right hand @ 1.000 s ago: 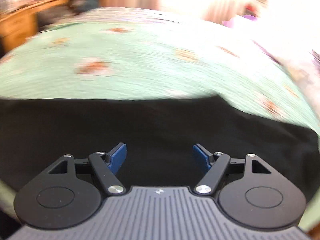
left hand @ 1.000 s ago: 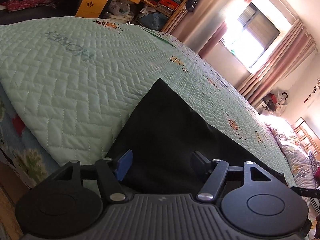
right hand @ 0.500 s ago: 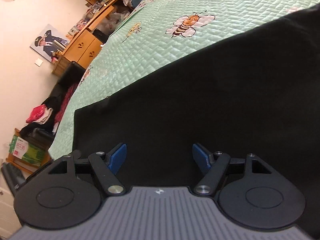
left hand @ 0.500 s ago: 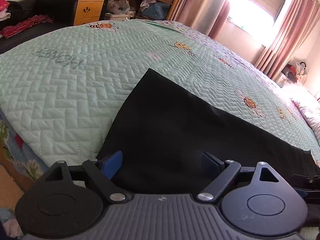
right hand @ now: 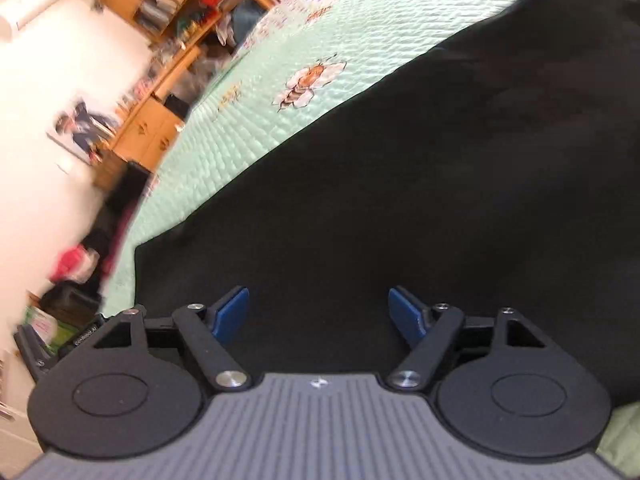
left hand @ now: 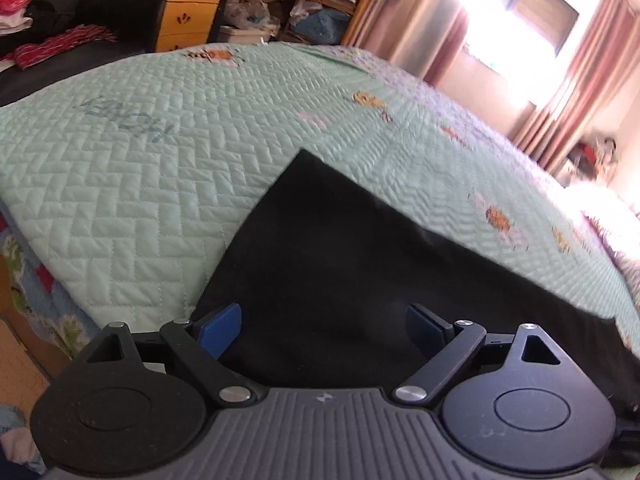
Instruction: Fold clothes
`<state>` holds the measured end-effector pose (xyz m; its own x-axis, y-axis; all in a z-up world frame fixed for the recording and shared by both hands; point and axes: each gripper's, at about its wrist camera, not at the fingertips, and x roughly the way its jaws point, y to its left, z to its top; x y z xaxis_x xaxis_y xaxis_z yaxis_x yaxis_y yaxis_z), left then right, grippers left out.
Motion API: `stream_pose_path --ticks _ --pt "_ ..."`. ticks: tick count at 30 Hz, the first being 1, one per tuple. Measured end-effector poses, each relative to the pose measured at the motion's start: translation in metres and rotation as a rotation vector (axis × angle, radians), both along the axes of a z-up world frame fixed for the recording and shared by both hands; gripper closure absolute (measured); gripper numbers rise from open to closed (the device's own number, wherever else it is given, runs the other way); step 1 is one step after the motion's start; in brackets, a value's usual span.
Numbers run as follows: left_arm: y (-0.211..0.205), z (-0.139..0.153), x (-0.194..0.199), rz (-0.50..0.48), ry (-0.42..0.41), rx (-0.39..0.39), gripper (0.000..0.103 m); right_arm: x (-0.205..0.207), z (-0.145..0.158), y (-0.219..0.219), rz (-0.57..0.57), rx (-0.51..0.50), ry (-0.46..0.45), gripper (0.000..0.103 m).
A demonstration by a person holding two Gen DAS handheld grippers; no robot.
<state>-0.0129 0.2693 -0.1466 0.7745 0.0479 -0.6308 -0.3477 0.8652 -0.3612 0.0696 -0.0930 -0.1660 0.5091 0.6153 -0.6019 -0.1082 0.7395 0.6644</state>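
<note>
Here the black garment (left hand: 344, 264) lies spread flat on the green quilted bedspread (left hand: 120, 184) near the bed's front edge, with one clean corner pointing up the bed and straight edges either side; whether that flat slab is an unfolded piece or one already folded over, the pictures do not settle. The left claw (left hand: 322, 324) hangs above the cloth's near edge with its blue pads well apart and nothing between them, and the right claw (right hand: 318, 310) is likewise released and empty over the dark fabric. The likely trouble is in any pinch: black on black hides where layers lie, so a claw could catch only the top sheet, or bite the bedspread too and drag it along. Cloth near the front edge could also slide off the bed. The left view shows the corner and the window's (left hand: 532, 12) glare; the right view alone shows the bee print (right hand: 308, 84) beside the cloth's far edge.
</note>
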Motion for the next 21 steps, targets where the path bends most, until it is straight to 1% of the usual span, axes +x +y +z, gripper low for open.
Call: stream_pose_path --ticks 2,4,6,7,9,12,13,16,18,21 --pt "-0.006 0.013 -0.008 0.01 -0.058 0.035 0.013 0.002 -0.001 -0.002 -0.001 0.017 0.008 0.025" --pt "-0.018 0.026 -0.013 0.006 -0.106 0.091 0.012 0.004 -0.002 -0.002 0.0 0.014 0.009 0.025" --pt "-0.029 0.035 -0.009 -0.016 -0.138 0.124 0.011 0.003 0.001 0.002 0.027 -0.032 -0.012 0.025" --pt "-0.034 0.038 -0.002 -0.03 -0.142 0.136 0.011 0.002 0.003 0.006 0.043 -0.062 -0.025 0.025" --pt "-0.04 0.042 0.015 -0.037 -0.127 0.148 0.01 0.002 0.01 0.013 0.075 -0.131 -0.052 0.024" --pt "-0.047 0.044 0.046 -0.004 -0.067 0.174 0.009 -0.001 0.017 0.025 0.114 -0.233 -0.084 0.024" --pt "-0.047 0.044 0.055 0.02 -0.051 0.168 0.009 0.0 0.018 0.029 0.119 -0.258 -0.086 0.023" --pt "-0.041 0.041 0.074 0.092 -0.041 0.159 0.007 -0.003 0.018 0.037 0.125 -0.326 -0.083 0.019" --pt "-0.039 0.03 0.079 0.086 -0.017 0.156 0.003 -0.001 0.02 0.044 0.124 -0.356 -0.067 0.016" --pt "-0.037 0.014 0.086 0.078 0.02 0.15 0.003 -0.002 0.019 0.057 0.143 -0.417 -0.051 0.01"
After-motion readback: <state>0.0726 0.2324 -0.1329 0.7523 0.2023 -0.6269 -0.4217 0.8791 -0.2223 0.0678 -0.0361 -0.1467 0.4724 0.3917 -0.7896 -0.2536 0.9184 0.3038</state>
